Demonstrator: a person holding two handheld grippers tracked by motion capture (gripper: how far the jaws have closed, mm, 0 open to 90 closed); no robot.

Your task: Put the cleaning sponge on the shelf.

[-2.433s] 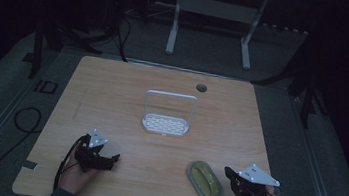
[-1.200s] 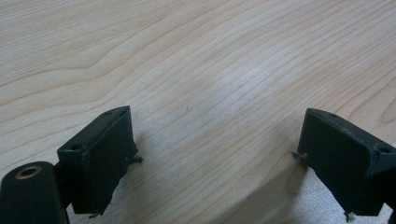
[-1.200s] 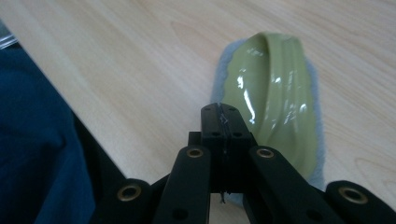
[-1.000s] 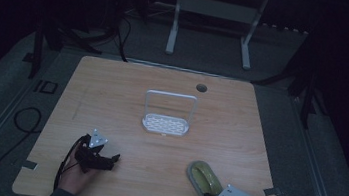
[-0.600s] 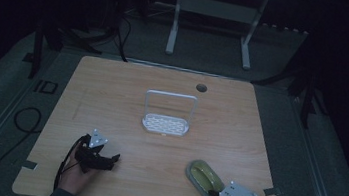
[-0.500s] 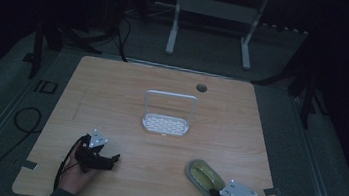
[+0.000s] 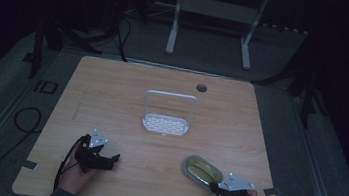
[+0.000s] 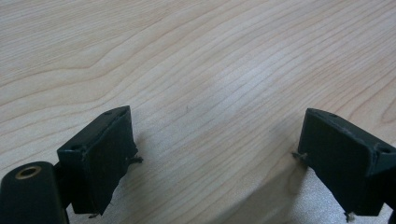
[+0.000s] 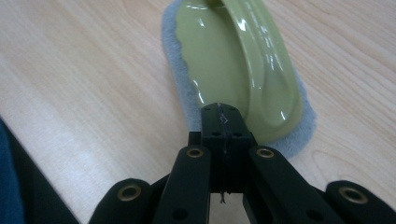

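Up close, the right gripper shows its jaws pressed together, tips at the near rim of the green dish, which sits on a grey pad. From above, the rack stands mid-table, and the left gripper, jaws wide apart over bare wood, lies well apart from the dish.

R claw at green dish, near table edge
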